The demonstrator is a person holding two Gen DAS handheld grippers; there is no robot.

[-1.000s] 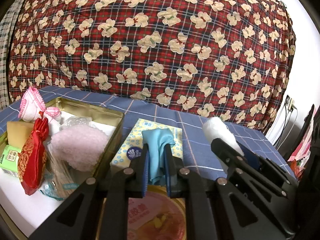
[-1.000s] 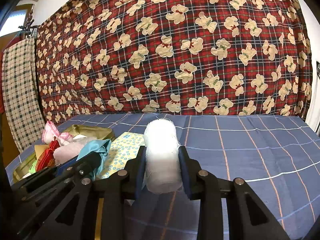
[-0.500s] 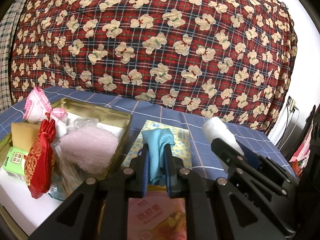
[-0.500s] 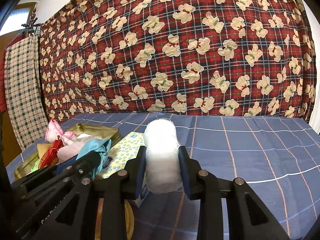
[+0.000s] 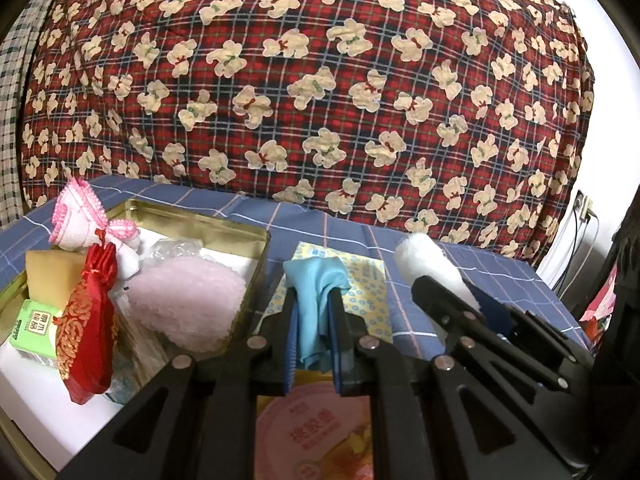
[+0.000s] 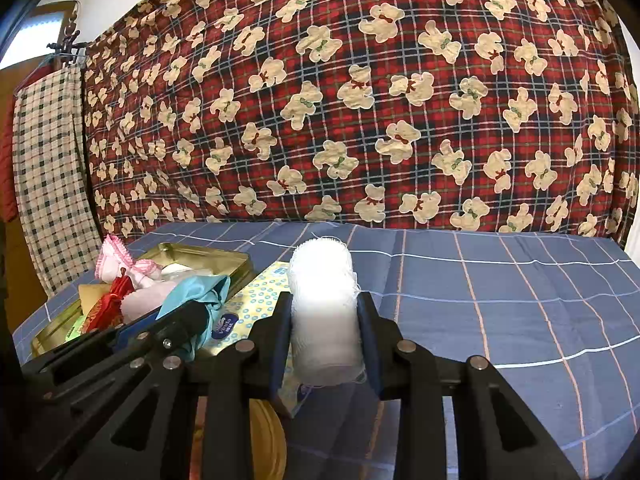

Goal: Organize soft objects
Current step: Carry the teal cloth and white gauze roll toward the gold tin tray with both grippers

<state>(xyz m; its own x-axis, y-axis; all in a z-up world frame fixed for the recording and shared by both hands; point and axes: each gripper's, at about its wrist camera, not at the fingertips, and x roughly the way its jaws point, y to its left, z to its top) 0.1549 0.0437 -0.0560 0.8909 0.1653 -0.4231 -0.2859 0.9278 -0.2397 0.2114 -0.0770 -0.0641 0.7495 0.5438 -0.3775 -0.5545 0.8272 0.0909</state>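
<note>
From my left wrist camera, the left gripper (image 5: 314, 320) is clamped tight on a light blue cloth (image 5: 316, 292), which bunches up above the pads and hangs down between them. To its left sits a gold tin (image 5: 224, 228) on the blue checked desk (image 5: 500, 280), already packed with a fluffy pink puff (image 5: 188, 304), a red embroidered pouch (image 5: 86, 332), a pink-trimmed white cloth (image 5: 80, 220), a yellow sponge (image 5: 50, 272) and a small green carton (image 5: 34, 324). A yellow patterned tissue pack (image 5: 368, 288) lies on the desk just behind the cloth, and a pink round lid (image 5: 316, 432) shows below the fingers. From my right wrist camera, the right gripper (image 6: 324, 332) is closed narrowly on a white gauze roll (image 6: 324, 304), held upright between the pads above the desk, with the left gripper and its blue cloth just to the left, near the tin. A red plaid teddy-bear blanket (image 6: 360, 100) fills the background.
</note>
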